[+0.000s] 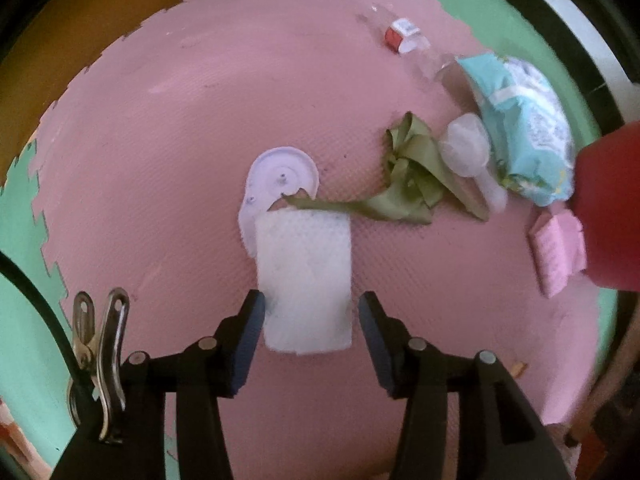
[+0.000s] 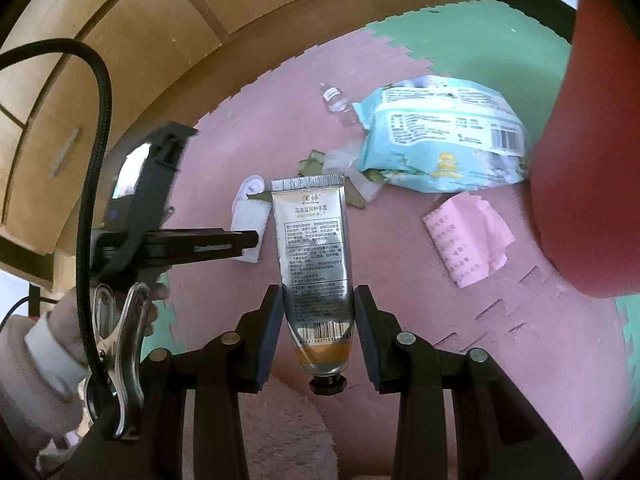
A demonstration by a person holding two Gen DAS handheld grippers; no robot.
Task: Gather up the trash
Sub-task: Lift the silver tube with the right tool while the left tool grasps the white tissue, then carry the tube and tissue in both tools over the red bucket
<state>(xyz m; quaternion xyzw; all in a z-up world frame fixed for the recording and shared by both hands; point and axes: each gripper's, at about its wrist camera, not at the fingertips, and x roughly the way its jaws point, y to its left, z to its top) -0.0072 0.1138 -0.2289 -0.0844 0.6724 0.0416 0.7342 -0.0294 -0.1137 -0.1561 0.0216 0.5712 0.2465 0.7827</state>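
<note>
Your left gripper (image 1: 312,312) points straight down at the pink foam floor mat (image 1: 180,120), its fingers (image 1: 250,320) spread wide with nothing pinched; the white folded paper towel (image 1: 306,276) lies flat on the mat between the finger tips, and the left finger's edge overlaps its border, though you cannot tell whether it touches. Take that towel as your landmark. A white round plastic lid (image 1: 280,178) sits just beyond it, partly tucked under its far edge. A crumpled olive-green ribbon (image 1: 412,176) trails from the towel's far corner off to the right, and past it lie a clear plastic cup (image 1: 466,146), a light-blue wet-wipe packet (image 1: 524,120) and, farther off, a clear plastic bottle with a red label (image 1: 404,36). A pink tissue packet (image 1: 556,248) lies well to the towel's right, beside the red plastic bin (image 1: 612,208). Your right gripper (image 2: 318,312) has its fingers (image 2: 270,320) pinching a silver hand-cream tube with a black cap (image 2: 314,240), cap end nearest the camera, held above the mat, nearer the camera than the towel.
</note>
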